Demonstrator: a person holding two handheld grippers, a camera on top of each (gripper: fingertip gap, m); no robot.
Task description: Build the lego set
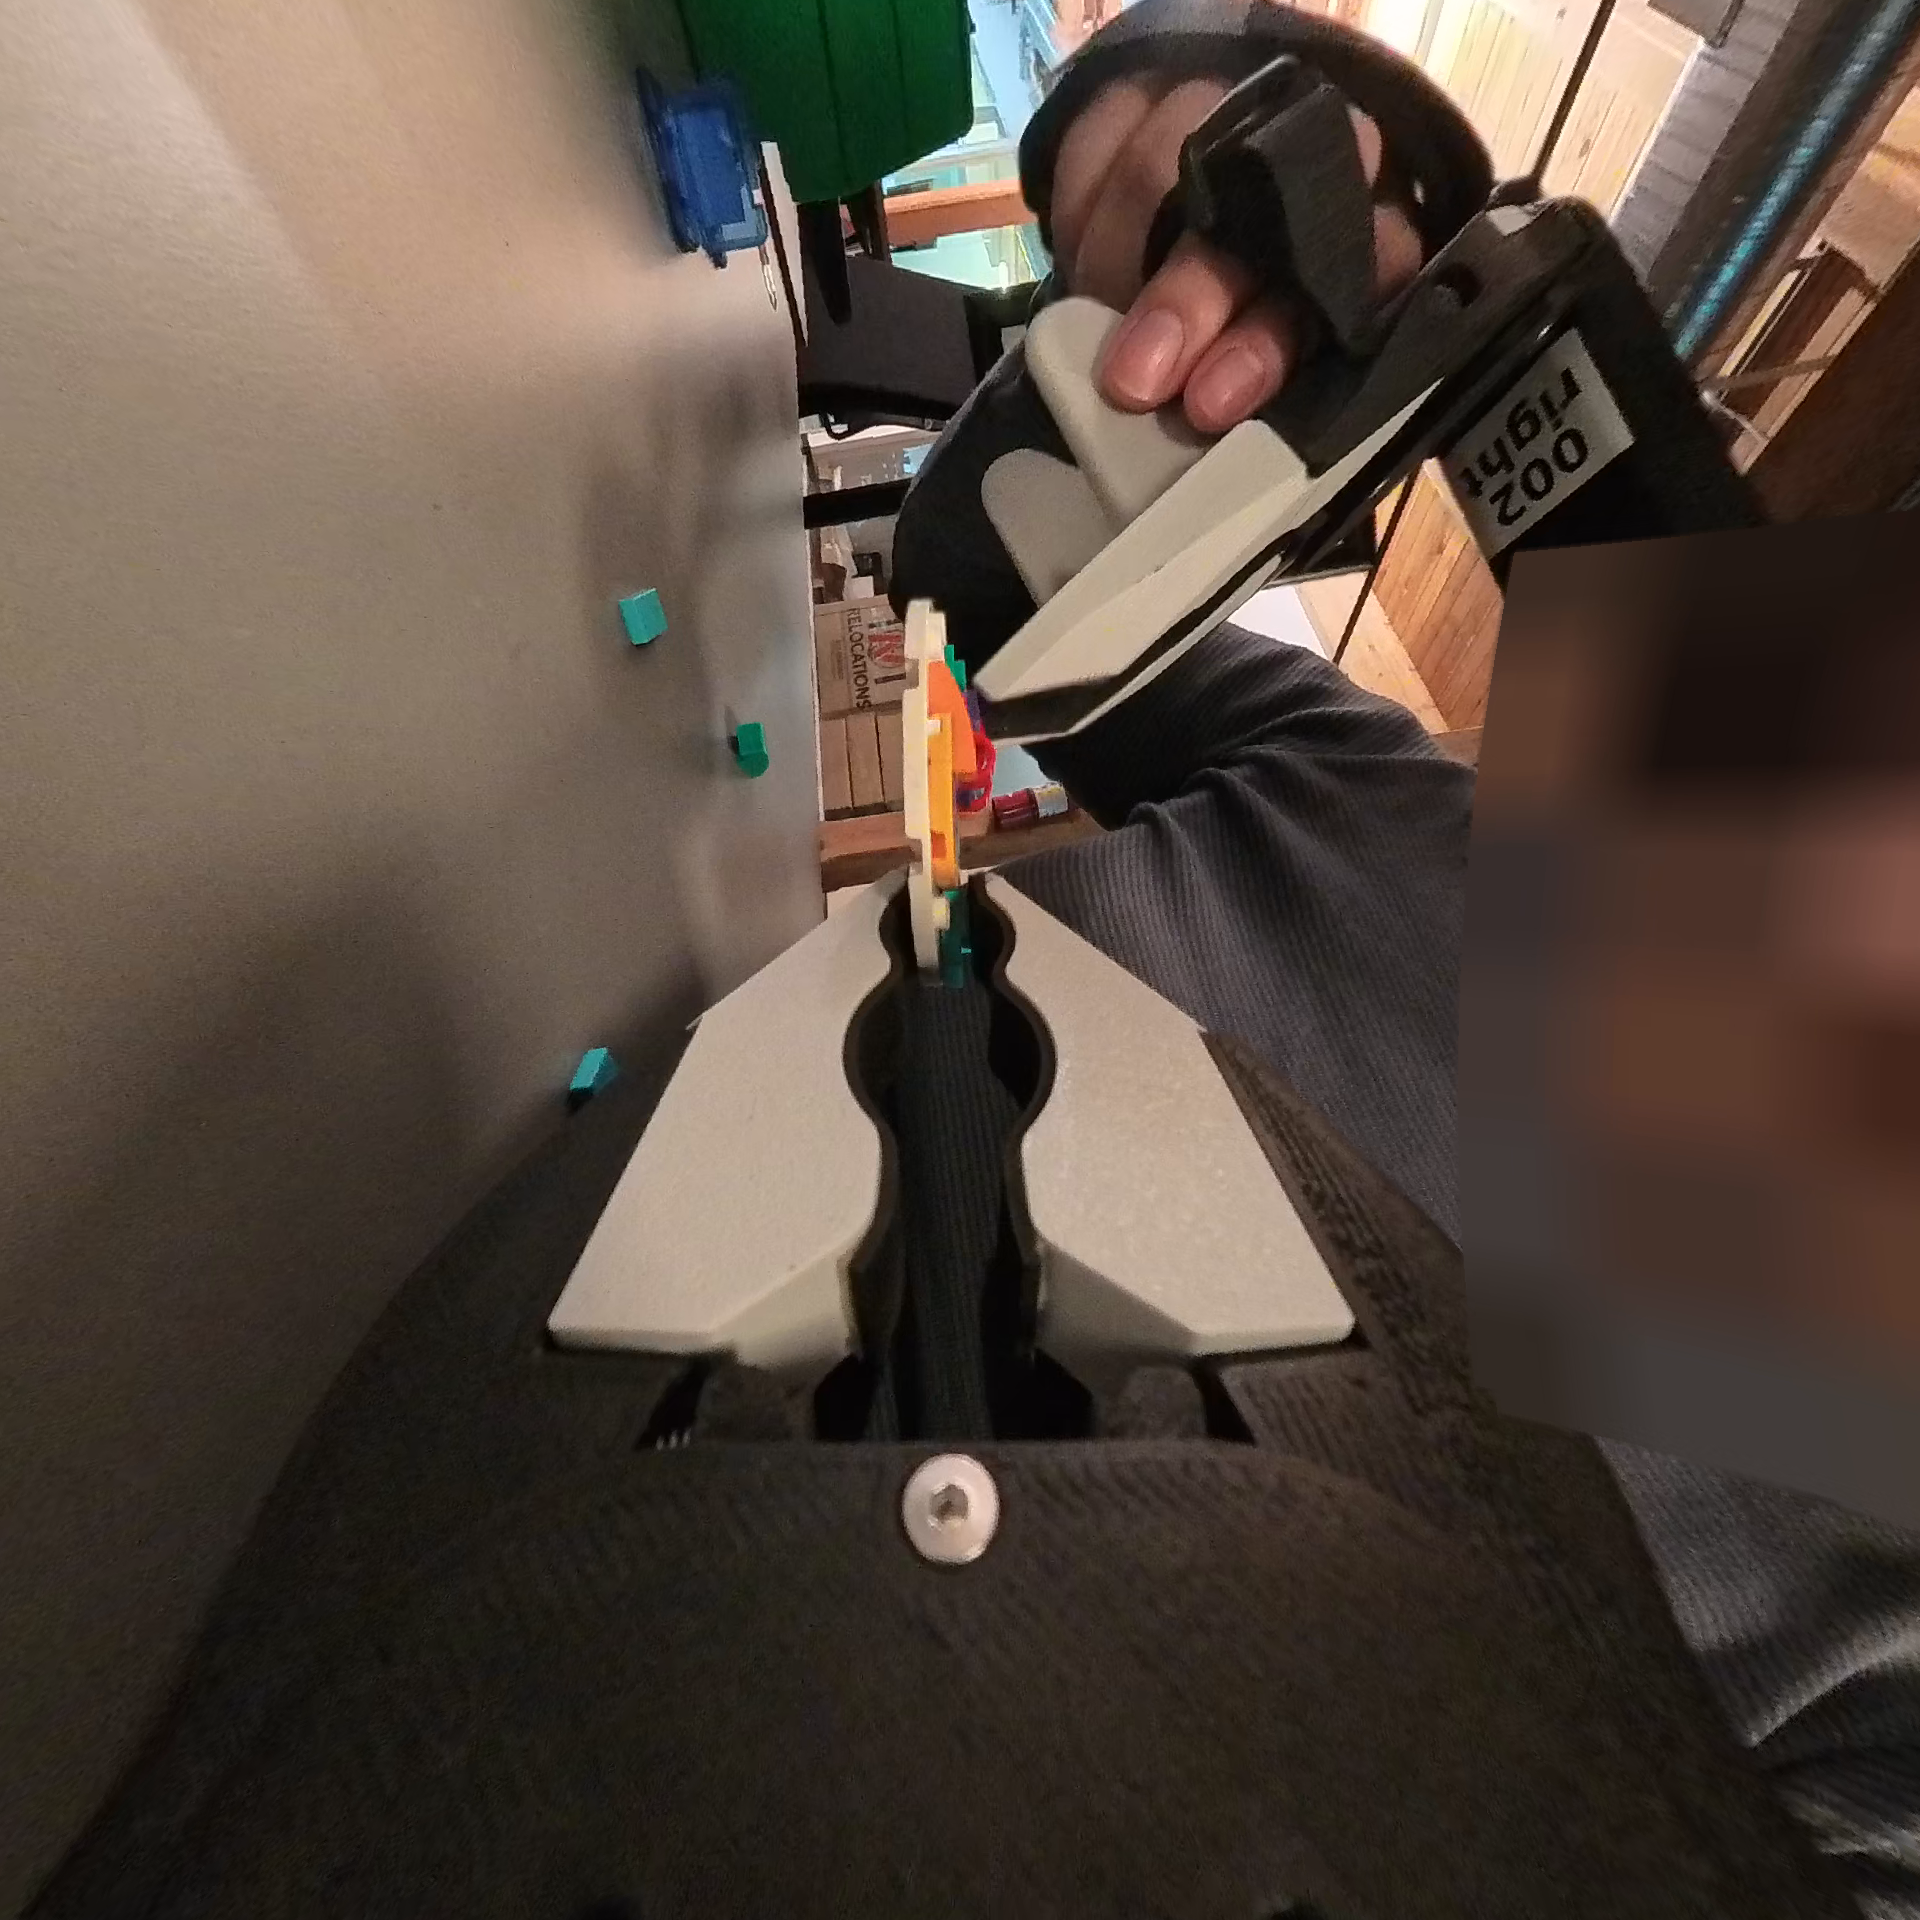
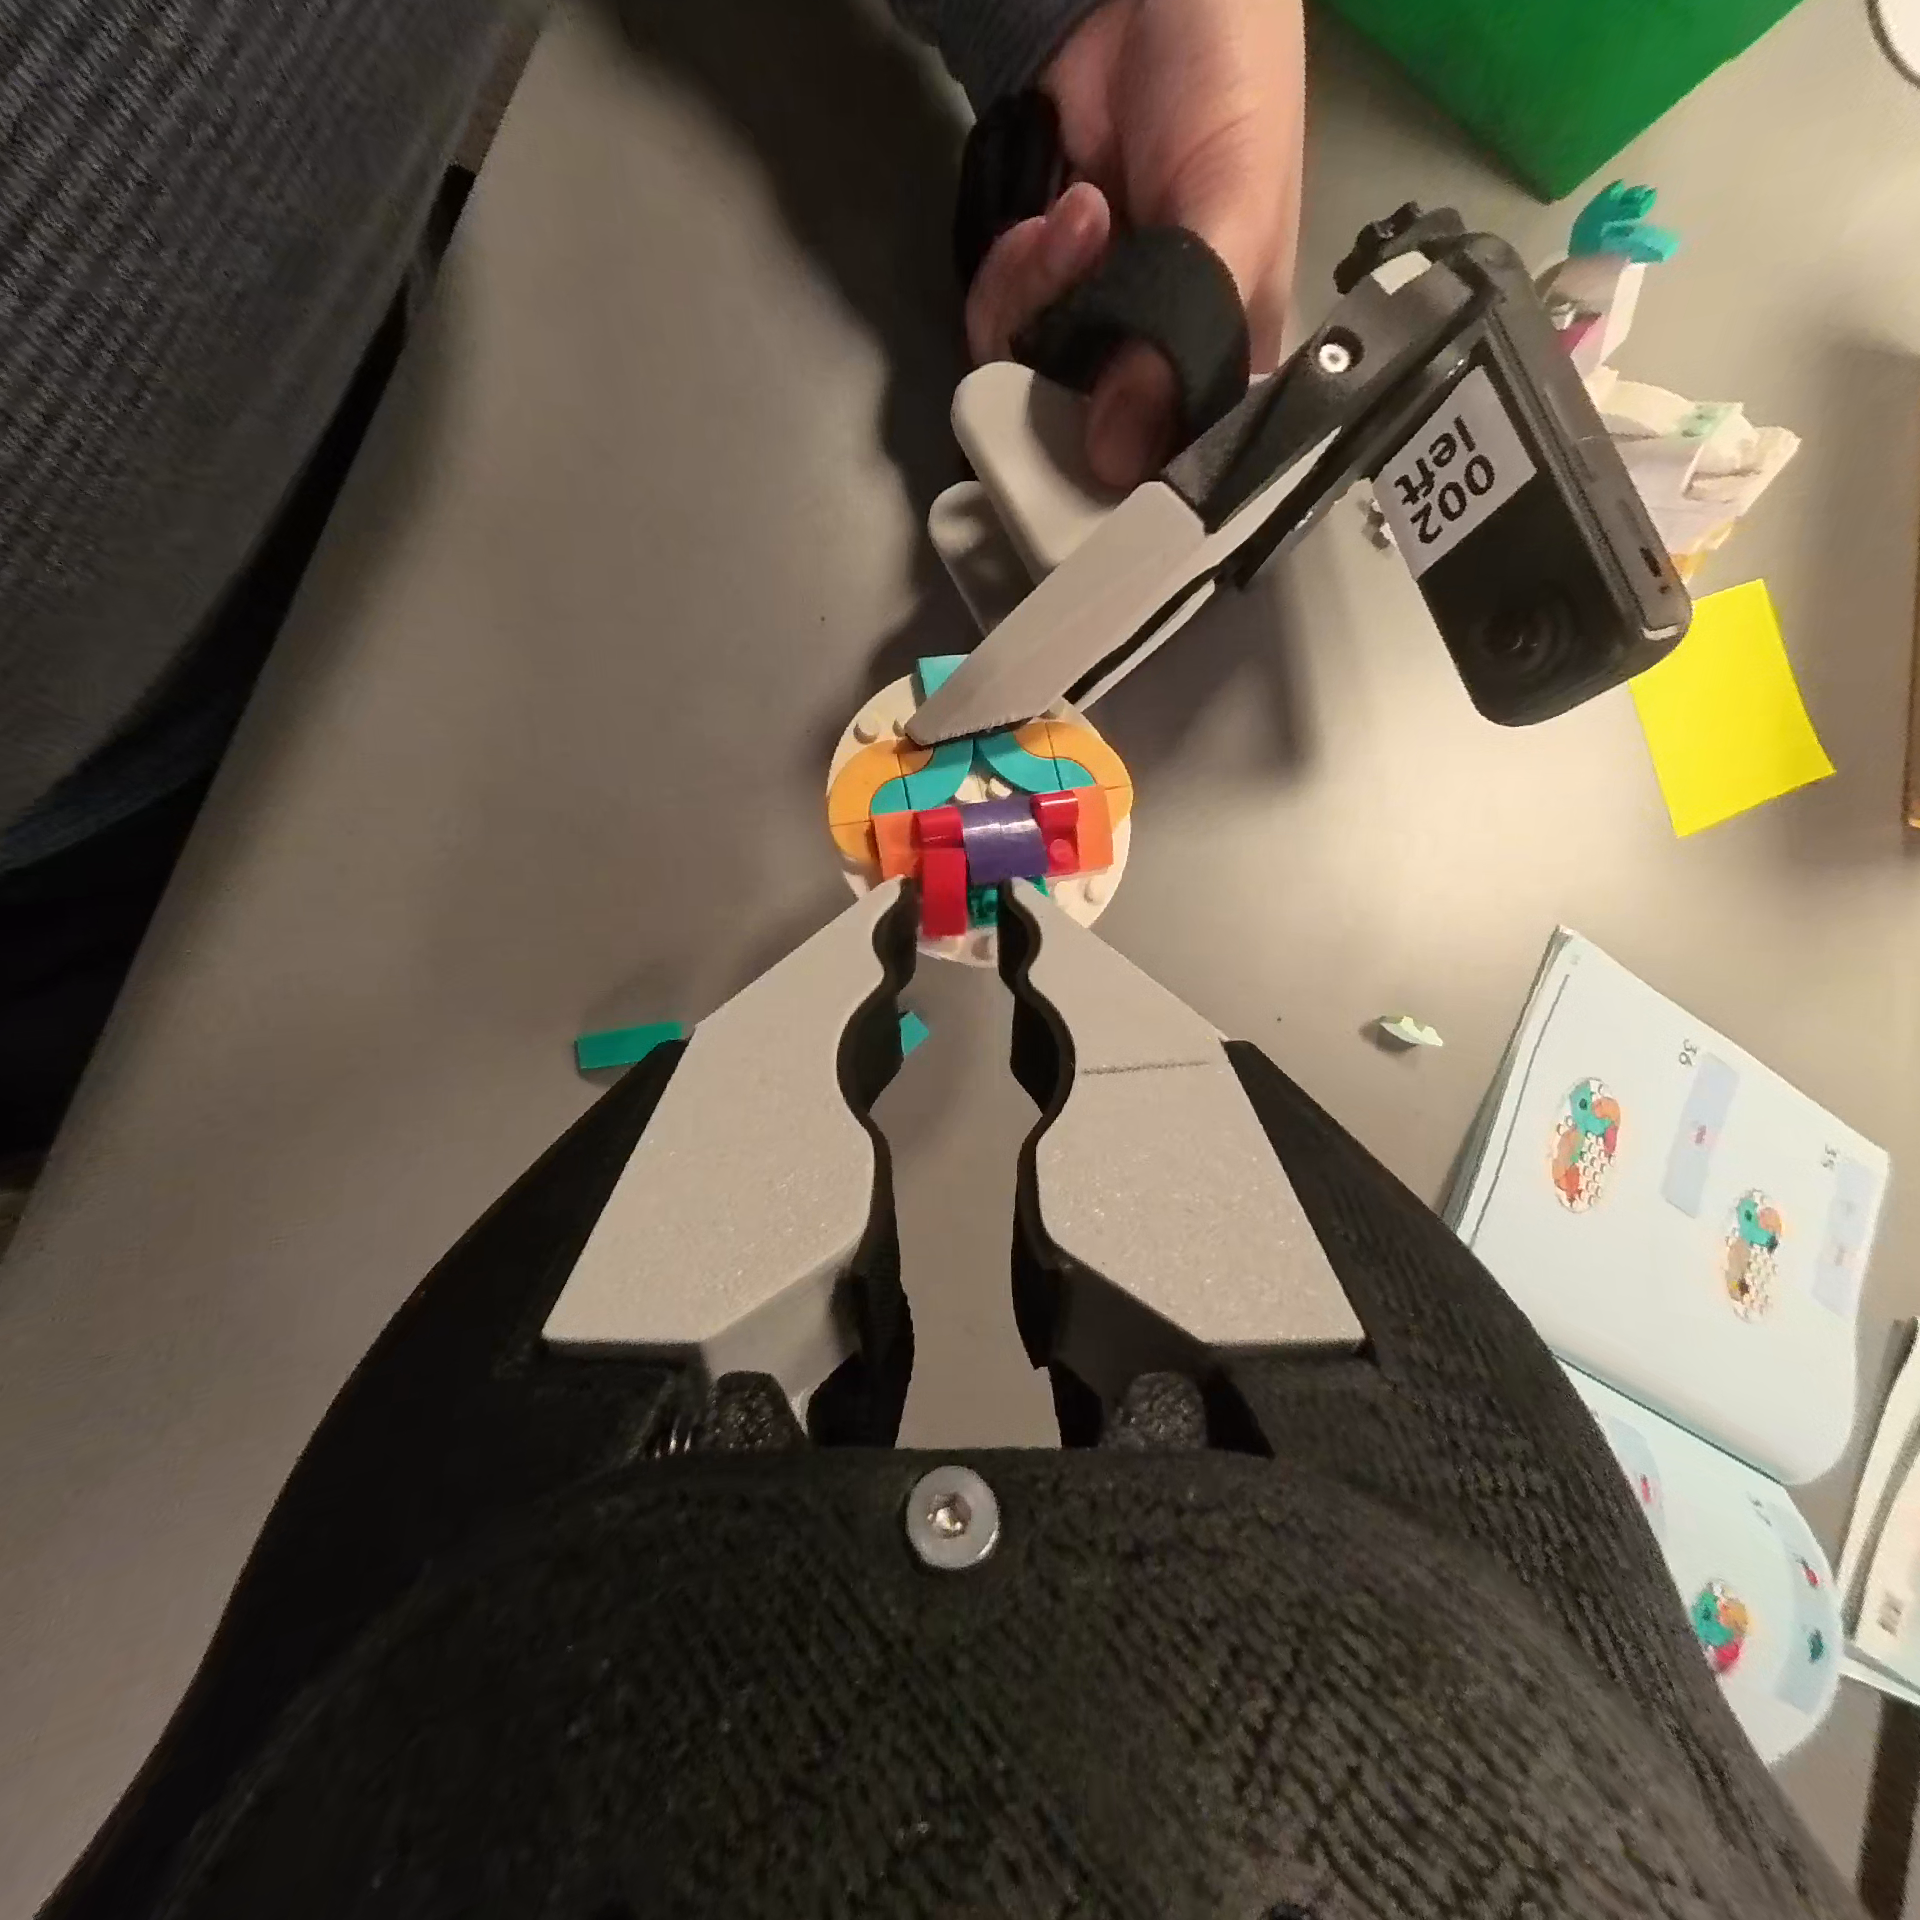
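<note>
Both grippers engage the round lego plate above the counter.
The left gripper is closed on the edge of the lego plate, holding it clear of the counter. The right gripper, fingers narrowly apart, grips a red brick on the plate's face.
</note>
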